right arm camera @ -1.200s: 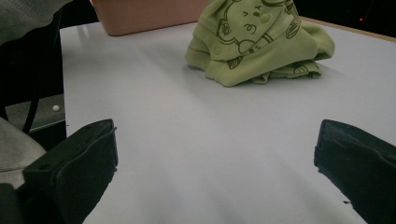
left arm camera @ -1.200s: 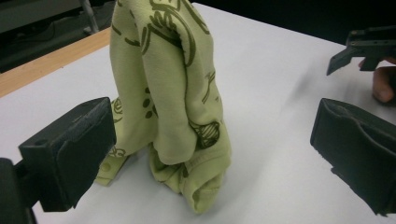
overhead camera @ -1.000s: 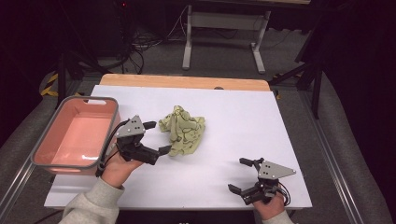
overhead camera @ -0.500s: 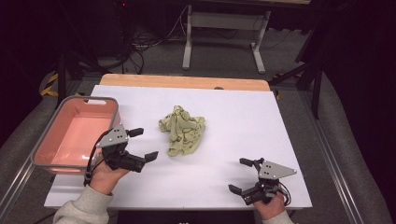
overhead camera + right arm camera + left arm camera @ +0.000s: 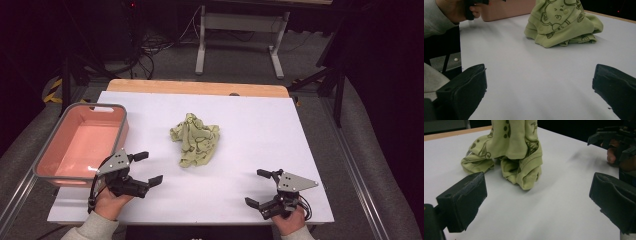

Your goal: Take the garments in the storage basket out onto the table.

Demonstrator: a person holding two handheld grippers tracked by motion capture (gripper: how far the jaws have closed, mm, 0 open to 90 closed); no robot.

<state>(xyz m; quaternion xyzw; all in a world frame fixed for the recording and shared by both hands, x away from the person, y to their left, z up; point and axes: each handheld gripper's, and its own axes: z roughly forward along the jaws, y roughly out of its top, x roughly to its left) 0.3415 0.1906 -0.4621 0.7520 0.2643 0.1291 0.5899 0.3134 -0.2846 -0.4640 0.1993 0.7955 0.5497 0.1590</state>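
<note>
While the crumpled green garment [image 5: 195,140] lies ungrasped mid-table [image 5: 260,125], both the left claw [image 5: 142,167] and right claw [image 5: 259,187] sit released; next likely calls for reaching it.

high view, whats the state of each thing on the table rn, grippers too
green cloth: crumpled in a heap mid-table, nothing touching it
pink bin: upright at the table's left edge, looks empty
left gripper: open, holding nothing, short of the cloth
right gripper: open, holding nothing, near the front right corner
</note>
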